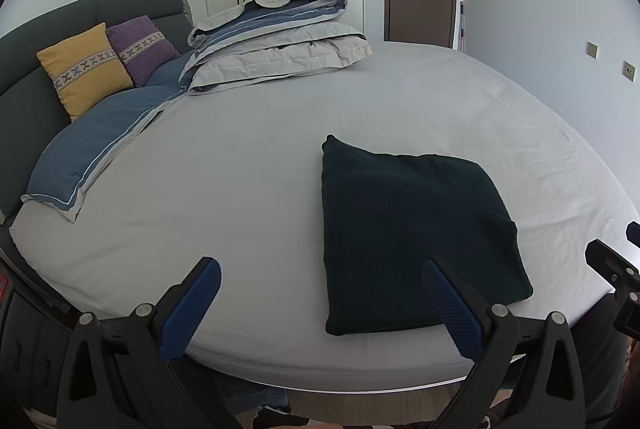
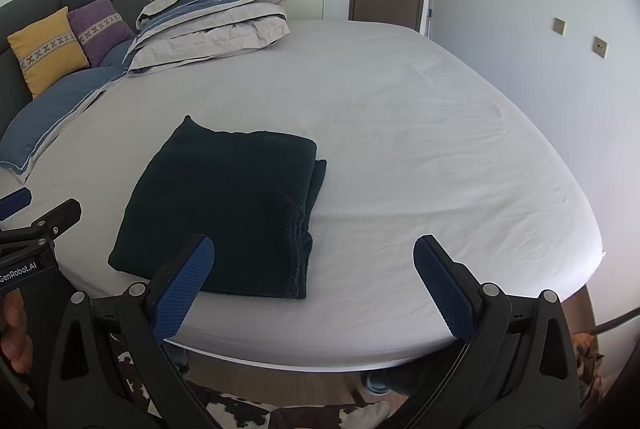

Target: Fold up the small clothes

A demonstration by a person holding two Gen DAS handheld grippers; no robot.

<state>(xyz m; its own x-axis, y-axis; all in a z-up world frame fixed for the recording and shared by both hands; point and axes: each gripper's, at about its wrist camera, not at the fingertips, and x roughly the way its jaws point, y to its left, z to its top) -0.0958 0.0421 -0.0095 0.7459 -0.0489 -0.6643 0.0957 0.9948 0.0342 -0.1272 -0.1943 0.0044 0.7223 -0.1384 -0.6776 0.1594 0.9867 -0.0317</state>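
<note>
Lying folded on the bed (image 1: pixel 248 157), the dark garment (image 2: pixel 224 205) shows stacked edges only rightward; both grippers' fingers (image 1: pixel 192 305) gape empty.

Soft, even daylight; sharp focus; heavy fisheye bending with dark corners.

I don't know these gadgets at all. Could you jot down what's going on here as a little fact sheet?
place: bedroom, bed with pale sheet
item worked on: dark garment, folded into a rectangle, lying flat near the bed's front edge
left gripper: open, holding nothing
right gripper: open, holding nothing
also on bed: folded duvet, yellow cushion, purple cushion
</note>
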